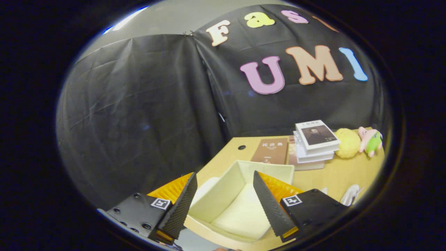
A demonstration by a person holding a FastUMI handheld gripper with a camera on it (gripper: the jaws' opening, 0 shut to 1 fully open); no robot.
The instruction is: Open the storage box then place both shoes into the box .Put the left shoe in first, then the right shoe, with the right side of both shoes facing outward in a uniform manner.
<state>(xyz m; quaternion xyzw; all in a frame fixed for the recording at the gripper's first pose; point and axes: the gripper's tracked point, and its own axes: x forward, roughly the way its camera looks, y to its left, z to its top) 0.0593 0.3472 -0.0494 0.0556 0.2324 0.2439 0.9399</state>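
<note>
A cream storage box point(275, 170) stands open on the wooden table point(334, 174), just ahead of and below my fingers. Its pale inside shows between them. My gripper point(224, 173) is open above the box's near part, and neither finger presses on anything. A pale rounded shape point(206, 187) lies against the box's left wall by my left finger; I cannot tell what it is. Part of a white shoe point(350, 194) shows on the table to the right of the box, beyond my right finger.
Behind the box lies a brown book point(271, 150), and next to it stands a stack of white books point(315, 141). A yellow plush point(347, 143) and a pink-green plush point(371, 140) sit further right. The table's left edge runs close past the box.
</note>
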